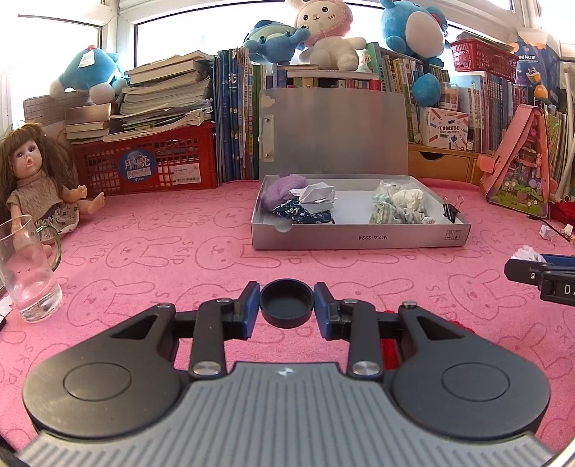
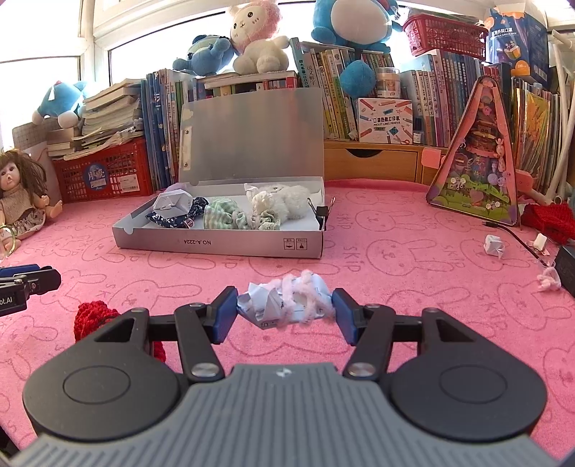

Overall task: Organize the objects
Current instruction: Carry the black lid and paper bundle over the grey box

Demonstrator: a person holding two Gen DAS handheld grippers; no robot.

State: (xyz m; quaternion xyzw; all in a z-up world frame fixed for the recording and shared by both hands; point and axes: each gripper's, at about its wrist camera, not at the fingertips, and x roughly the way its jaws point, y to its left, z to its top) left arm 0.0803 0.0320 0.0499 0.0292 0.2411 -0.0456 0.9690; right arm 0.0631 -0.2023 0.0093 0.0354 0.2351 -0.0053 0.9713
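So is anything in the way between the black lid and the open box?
Nothing visible: only bare pink mat lies between the black lid in the left tool and the grey box; its front wall must be cleared.

A round black cap (image 1: 286, 303) sits open side up, while a crumpled paper wad (image 2: 285, 301) wrapped in pink yarn lies before the open grey box (image 2: 219, 244).

Bright windows (image 1: 172, 39) behind crammed bookshelves (image 2: 431, 89) — pink mat (image 1: 161, 258) (rabbit-patterned) underfoot.

Child's room at home, plush toys (image 1: 325, 32) on crowded bookshelves (image 1: 395, 82) at twelve o'clock, doll (image 1: 34, 179) at nine, pink bunny-print counter (image 1: 161, 258)
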